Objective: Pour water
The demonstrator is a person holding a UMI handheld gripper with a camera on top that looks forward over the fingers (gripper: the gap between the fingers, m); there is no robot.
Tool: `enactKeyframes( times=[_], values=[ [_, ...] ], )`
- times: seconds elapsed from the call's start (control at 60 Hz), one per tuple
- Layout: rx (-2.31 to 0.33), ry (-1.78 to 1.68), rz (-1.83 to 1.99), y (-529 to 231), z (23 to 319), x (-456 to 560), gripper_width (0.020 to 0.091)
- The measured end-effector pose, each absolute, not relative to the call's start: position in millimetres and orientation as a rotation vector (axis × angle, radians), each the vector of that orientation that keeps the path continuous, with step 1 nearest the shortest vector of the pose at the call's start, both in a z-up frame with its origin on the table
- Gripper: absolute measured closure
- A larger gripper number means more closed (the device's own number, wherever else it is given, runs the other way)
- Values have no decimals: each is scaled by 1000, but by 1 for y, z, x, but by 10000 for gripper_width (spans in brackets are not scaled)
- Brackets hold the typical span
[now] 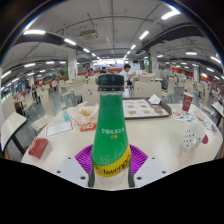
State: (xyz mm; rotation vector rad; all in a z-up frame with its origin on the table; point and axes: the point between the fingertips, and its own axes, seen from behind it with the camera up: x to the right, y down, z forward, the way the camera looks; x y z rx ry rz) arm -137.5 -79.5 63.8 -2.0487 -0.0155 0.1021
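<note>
A green Schweppes bottle (pixel 111 130) with a yellow label band and a dark cap stands upright between my fingers, filling the middle of the gripper view. My gripper (pixel 111 160) is shut on the bottle, the purple pads (pixel 85 158) pressing on its lower body at both sides. The bottle hides whatever lies straight ahead on the white table (pixel 60 150). A clear patterned glass (pixel 190 139) stands on the table to the right, beyond the fingers.
An orange tray (pixel 147 107) lies behind the bottle to the right, a yellow-green sheet (pixel 86 117) to the left. A red flat object (pixel 39 147) and papers (pixel 58 128) lie at the left. A red can (pixel 187 102) stands far right.
</note>
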Motion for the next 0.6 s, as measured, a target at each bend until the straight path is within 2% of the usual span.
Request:
enactKeyframes(
  times=[0.083,0.15,0.233,0.433,0.5,0.6],
  values=[
    [-2017,97,204,-60,95,-112,653],
    [-1978,222,388,-46,128,-100,654],
    [-1917,441,653,-30,152,-65,655],
    [-1705,1049,1425,-17,156,-16,663],
    [-1632,1167,1605,-12,146,-6,664],
    [-1549,1288,1786,-24,152,-7,666]
  ],
)
